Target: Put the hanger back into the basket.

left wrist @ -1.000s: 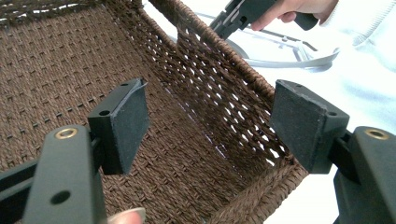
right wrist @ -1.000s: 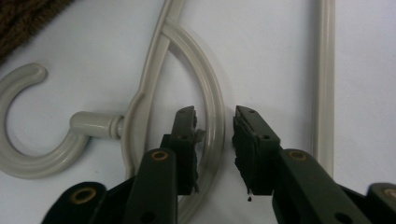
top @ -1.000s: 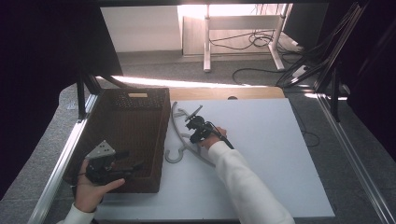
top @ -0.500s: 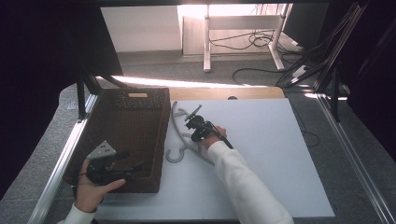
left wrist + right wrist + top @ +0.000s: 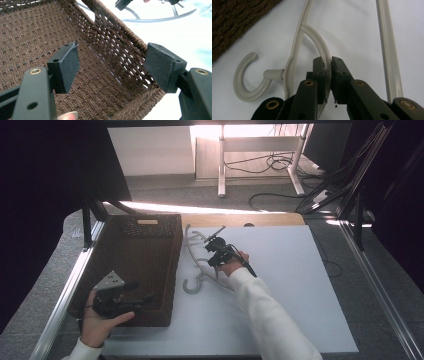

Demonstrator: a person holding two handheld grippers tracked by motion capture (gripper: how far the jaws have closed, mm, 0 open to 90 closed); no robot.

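White tabletop (image 5: 280, 285) carries a brown woven basket (image 5: 150, 250) with a pale plastic hanger (image 5: 294, 52) lying just beside its right wall. Little has changed over the last second: the right gripper (image 5: 327, 65) stays pinched on the hanger's inner curved bar, while the left gripper (image 5: 112, 65) hovers wide open and empty over the basket's near corner, so lifting looks next.

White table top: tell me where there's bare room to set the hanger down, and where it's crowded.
The white table top is bare to the right of the right tongs, out to its right edge, and along the near edge. It is crowded on the left: the wicker basket sits close beside the hanger, and the left tongs hang open over the basket.
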